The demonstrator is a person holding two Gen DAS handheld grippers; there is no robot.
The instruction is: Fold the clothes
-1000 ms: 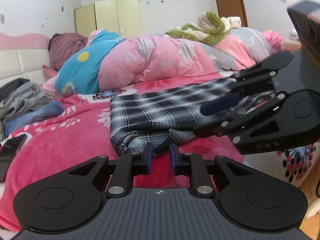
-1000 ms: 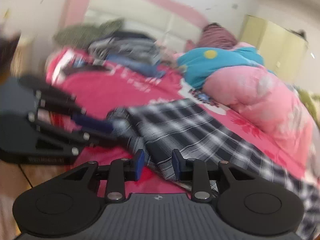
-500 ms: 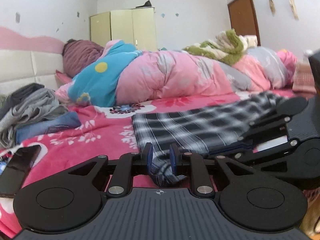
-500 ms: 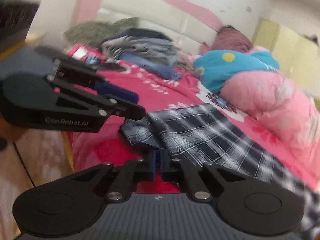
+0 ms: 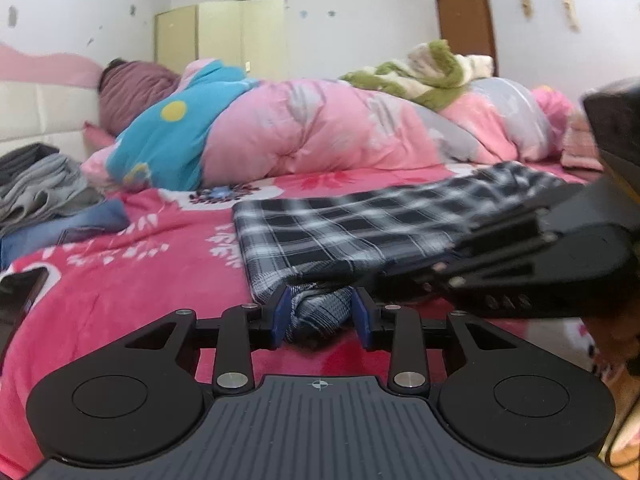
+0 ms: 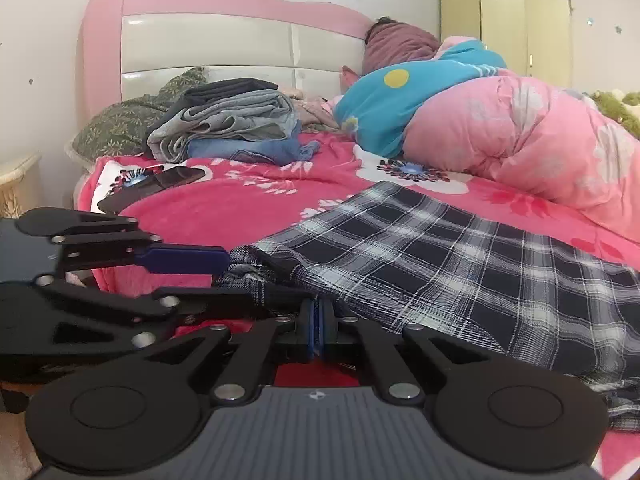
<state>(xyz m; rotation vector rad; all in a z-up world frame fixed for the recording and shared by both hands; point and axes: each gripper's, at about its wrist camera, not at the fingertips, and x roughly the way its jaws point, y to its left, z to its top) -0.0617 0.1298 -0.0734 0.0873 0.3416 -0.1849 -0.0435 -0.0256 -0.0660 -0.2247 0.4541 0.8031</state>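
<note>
A black-and-white plaid garment (image 5: 352, 232) (image 6: 440, 264) lies flat on the pink floral bedspread (image 5: 120, 280), with its near corner bunched up. My left gripper (image 5: 321, 316) (image 6: 240, 278) has that bunched corner between its blue pads. Its jaws are opening and the cloth sits loosely in the gap. My right gripper (image 6: 318, 308) (image 5: 380, 276) is just to the right of it, with its pads pressed together on the garment's near hem. The hem itself is mostly hidden behind the fingers.
A pile of grey and denim clothes (image 6: 232, 120) (image 5: 36, 188) sits by the pink headboard (image 6: 224, 40). A dark phone (image 6: 160, 184) lies near the bed's left edge. A bulky pink and blue quilt (image 5: 320, 132) runs along the far side, with a green blanket (image 5: 420, 72) on top.
My left gripper's jaws have widened around the bunched corner. The right gripper closed on the near hem a second ago, rolled level and has stayed shut.
</note>
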